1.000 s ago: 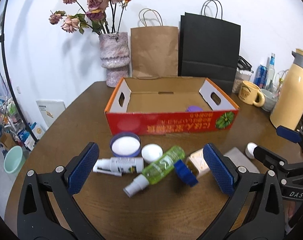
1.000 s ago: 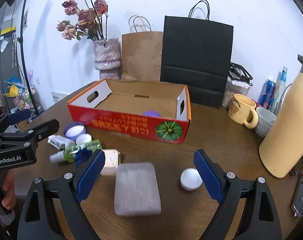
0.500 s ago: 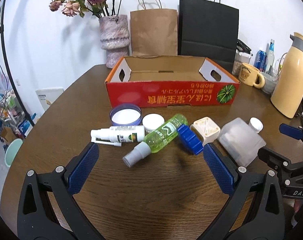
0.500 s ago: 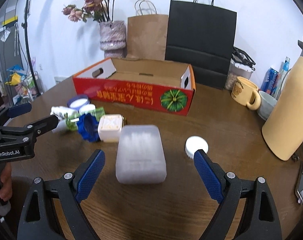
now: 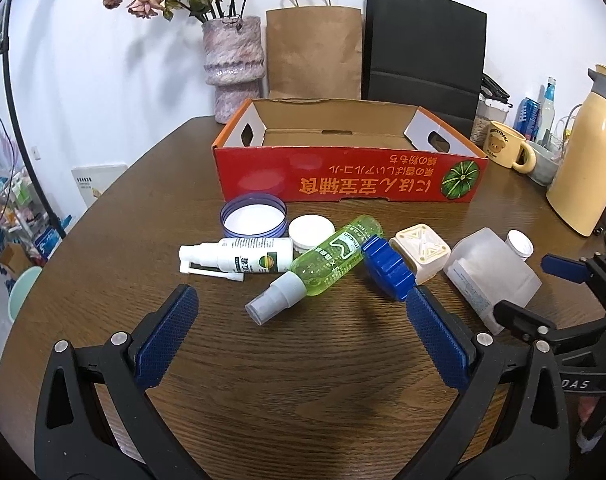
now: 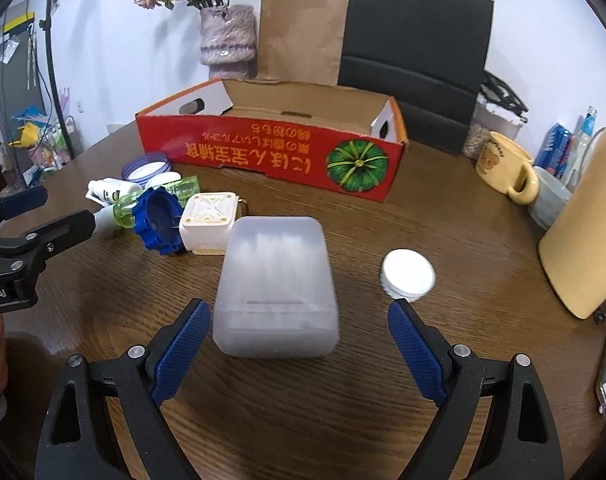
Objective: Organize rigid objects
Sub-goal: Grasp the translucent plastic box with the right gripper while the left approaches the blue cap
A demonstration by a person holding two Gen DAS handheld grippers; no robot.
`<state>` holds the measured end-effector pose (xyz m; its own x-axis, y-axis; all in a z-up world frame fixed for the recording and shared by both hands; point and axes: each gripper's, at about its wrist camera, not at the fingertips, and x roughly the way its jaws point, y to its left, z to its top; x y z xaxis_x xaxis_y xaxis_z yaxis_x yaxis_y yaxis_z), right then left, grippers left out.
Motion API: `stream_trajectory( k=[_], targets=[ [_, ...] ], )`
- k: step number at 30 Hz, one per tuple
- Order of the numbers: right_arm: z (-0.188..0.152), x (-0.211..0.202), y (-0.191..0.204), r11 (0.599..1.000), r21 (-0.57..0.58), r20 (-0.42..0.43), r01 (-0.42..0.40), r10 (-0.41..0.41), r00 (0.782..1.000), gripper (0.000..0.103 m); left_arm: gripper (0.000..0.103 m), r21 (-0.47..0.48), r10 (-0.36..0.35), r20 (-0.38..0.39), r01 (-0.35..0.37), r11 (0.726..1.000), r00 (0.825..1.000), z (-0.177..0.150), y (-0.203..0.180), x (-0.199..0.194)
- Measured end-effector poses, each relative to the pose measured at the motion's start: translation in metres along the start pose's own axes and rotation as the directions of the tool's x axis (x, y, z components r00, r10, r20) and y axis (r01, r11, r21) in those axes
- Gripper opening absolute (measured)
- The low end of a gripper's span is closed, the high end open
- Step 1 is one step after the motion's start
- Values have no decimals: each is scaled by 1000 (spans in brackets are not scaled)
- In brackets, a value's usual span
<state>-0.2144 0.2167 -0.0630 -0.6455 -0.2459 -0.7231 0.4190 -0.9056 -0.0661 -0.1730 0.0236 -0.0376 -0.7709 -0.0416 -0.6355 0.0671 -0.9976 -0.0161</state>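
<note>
A red cardboard box (image 5: 343,184) stands open at the back of the table; it also shows in the right wrist view (image 6: 271,156). In front of it lie a green spray bottle (image 5: 327,260), a white spray bottle (image 5: 247,258), a blue-rimmed lid (image 5: 253,220), a white cap (image 5: 311,230), a blue ribbed cap (image 5: 387,268), a cream square box (image 5: 421,252) and a frosted plastic container (image 6: 277,284). My left gripper (image 5: 299,338) is open, just short of the green bottle. My right gripper (image 6: 299,344) is open, its jaws on either side of the frosted container's near end. A small white lid (image 6: 407,274) lies right of it.
A yellow thermos (image 5: 583,152), a bear mug (image 5: 503,148), a bowl and bottles stand at the right. A vase of dried flowers (image 5: 233,64), a brown paper bag (image 5: 313,52) and a black bag (image 5: 423,52) stand behind the box.
Both grippers have drawn back and dropped lower, so the box interior is less visible. The frosted container now sits closer between the right jaws. No object has moved.
</note>
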Motion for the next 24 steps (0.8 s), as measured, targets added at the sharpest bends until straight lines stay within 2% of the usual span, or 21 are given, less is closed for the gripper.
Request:
stream_trajectory(
  k=[9,11,12,13,17,24],
  targets=[
    [8,29,8,1000,0,-49,-11,11,999,94,103,6,0,-15,1,1000,1000,-1,-2,5],
    [9,33,8,1000,7,-58,-22,22,998,87,103,8,0,-18,0,1000,1000,-1,-3,6],
    [10,33,7,1000,15,-56,-25,26,998,74,103,9,0,-18,0,1000,1000,-1,-3,6],
    [11,34,6,999,22,-57,-26,27,998,71,103,10,1,-18,-1,1000,1000,-1,-4,6],
    [11,34,3,998,36,-55,-41,43,998,70,103,12,-1,-16,1,1000,1000,-1,-4,6],
    [11,22,-1,998,60,7,-8,8,1000,69,103,13,3,-21,-2,1000,1000,-2,-5,7]
  ],
)
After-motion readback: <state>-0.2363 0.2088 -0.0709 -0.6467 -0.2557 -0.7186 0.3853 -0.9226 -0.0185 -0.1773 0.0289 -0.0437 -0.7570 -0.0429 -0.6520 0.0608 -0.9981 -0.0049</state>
